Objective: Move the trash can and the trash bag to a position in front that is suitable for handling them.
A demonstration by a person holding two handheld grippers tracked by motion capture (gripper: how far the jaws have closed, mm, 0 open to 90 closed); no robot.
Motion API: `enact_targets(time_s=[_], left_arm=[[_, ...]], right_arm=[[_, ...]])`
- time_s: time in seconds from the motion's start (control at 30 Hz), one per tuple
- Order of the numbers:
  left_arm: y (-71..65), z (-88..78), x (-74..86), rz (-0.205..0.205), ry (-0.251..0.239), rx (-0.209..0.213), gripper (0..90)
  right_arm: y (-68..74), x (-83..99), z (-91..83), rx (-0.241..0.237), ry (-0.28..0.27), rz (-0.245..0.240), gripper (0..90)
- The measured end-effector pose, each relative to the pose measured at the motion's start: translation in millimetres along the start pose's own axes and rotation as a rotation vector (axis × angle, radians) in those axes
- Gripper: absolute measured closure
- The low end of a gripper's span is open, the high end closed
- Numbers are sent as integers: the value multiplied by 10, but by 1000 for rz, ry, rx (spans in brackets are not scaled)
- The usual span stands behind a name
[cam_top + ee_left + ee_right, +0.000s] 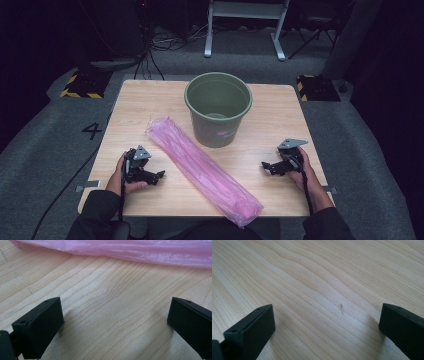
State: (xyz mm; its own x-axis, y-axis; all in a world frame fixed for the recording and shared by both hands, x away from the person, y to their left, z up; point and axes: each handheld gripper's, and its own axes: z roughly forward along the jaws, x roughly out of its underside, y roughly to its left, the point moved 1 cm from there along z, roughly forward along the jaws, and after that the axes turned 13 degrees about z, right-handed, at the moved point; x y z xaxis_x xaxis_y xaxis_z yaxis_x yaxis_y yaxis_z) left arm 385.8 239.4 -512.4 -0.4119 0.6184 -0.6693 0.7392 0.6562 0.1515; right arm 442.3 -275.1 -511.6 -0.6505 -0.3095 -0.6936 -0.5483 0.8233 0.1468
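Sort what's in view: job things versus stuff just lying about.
Job: pink bag, green bin, left gripper and right gripper, both open.
Lying about: white frame, floor cables, yellow-black floor blocks.

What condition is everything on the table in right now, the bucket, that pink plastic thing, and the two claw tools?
green bucket: upright, looks empty.
pink plastic bag: flat, folded long, lying diagonally, untouched.
left gripper: open, holding nothing, near the bag.
right gripper: open, holding nothing, over bare table.
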Motion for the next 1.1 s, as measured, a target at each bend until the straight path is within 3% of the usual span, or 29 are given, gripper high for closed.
enact_targets(time_s=[0.43,0.53,0.6,0.67,0.9,0.93,1.1], left_arm=[[-12,-7,3,-7,1,-3,9],[-11,-7,3,-7,2,-4,9],[-10,-4,2,-7,-1,-3,9],[-9,-2,1,-6,-2,-2,8],[-8,-3,1,-5,-2,-2,8],[-8,-2,1,-4,-3,-4,8],[-7,-3,1,-3,-2,-4,8]], right_arm=[[0,12,-26,5,-9,0,51],[-2,21,-65,16,-53,-7,218],[-11,24,-77,19,-60,-2,148],[-3,19,-96,13,-73,-6,180],[80,-45,-189,-18,-117,-35,160],[114,-92,-255,-46,-154,-29,160],[184,-207,-334,-78,-184,-48,162]])
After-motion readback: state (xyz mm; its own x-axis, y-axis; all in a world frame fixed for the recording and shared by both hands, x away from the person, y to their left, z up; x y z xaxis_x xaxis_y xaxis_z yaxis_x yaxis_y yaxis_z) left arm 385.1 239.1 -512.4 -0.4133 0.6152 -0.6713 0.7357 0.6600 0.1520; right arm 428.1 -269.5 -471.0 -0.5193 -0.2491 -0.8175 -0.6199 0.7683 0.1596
